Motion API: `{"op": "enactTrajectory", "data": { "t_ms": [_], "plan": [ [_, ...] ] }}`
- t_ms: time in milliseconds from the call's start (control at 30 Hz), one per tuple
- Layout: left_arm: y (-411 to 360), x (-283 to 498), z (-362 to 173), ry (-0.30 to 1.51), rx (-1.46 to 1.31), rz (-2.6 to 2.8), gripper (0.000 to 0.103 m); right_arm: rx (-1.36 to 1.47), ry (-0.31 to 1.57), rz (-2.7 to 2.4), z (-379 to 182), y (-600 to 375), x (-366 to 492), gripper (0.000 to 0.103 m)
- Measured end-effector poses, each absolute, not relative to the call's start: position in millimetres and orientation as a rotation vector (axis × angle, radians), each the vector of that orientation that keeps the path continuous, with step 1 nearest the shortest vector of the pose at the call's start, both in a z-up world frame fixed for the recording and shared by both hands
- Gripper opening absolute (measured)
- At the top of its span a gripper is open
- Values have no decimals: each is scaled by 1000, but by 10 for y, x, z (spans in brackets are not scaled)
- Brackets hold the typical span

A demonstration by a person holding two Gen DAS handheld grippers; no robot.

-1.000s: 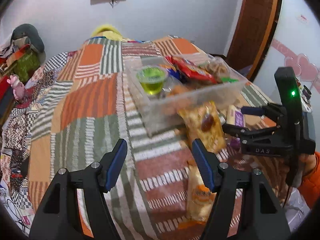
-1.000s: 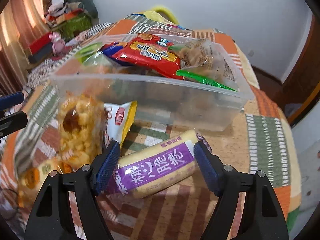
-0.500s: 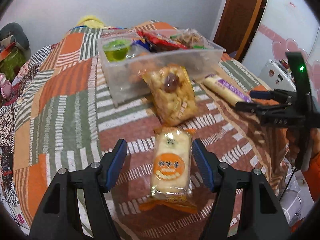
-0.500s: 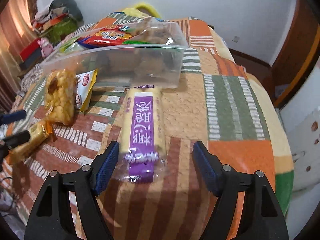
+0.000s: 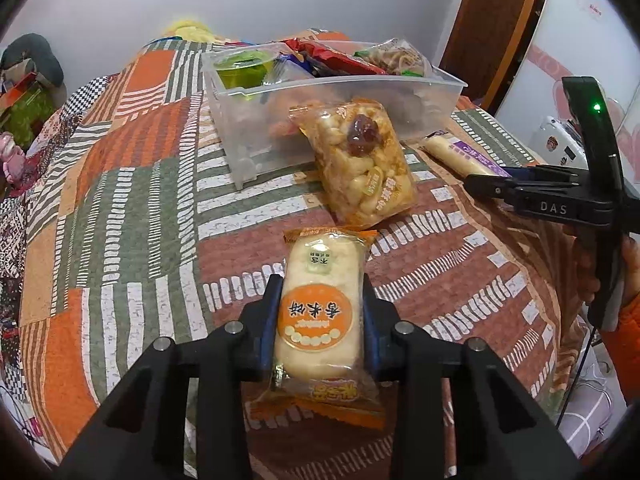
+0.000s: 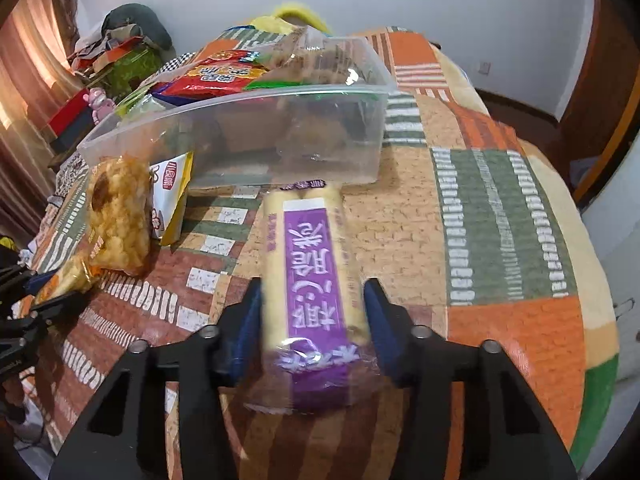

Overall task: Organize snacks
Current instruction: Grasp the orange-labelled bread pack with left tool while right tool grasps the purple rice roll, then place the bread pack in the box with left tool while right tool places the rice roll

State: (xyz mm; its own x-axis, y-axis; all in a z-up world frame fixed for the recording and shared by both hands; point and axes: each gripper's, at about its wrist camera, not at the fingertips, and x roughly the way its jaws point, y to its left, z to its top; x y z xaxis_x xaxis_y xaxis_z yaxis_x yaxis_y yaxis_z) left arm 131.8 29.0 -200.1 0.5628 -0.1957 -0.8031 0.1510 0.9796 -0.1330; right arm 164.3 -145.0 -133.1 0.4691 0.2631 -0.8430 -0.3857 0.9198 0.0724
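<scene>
Lying between the left tool [image 5: 320, 312] pads: rice-cracker packet [image 5: 318, 300] (pads touching).

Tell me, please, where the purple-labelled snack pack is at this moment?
In the right wrist view, the purple-labelled snack pack lies on the patchwork quilt between the right gripper jaws, its far end nearly at the clear plastic bin.

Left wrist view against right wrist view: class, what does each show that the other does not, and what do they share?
Only the left wrist view shows the green jelly cup in the clear bin and the left gripper pressing the orange rice cracker pack. Only the right wrist view shows the white-and-yellow packet and the right gripper around the purple wafer pack. Both gripper's jaws have just been closing. Both show the bin, the puffed snack bag and the quilt.
</scene>
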Motion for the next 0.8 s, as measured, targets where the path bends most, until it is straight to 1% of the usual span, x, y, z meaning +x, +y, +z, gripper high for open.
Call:
{"op": "enactTrajectory", "data": {
  "t_ms": [233, 500, 800],
  "plan": [
    [430, 1321, -1832, 895, -77, -153, 35, -110, 978, 403, -1232, -1503, 1544, 42],
    [563, 1410, -1399, 776, -99, -118, 35, -90, 887, 401, -928, -1579, 1472, 42],
    [530, 1642, -989, 656, -113, -121, 35, -89, 795, 412, -638, -1556, 1568, 42]
  ]
}}
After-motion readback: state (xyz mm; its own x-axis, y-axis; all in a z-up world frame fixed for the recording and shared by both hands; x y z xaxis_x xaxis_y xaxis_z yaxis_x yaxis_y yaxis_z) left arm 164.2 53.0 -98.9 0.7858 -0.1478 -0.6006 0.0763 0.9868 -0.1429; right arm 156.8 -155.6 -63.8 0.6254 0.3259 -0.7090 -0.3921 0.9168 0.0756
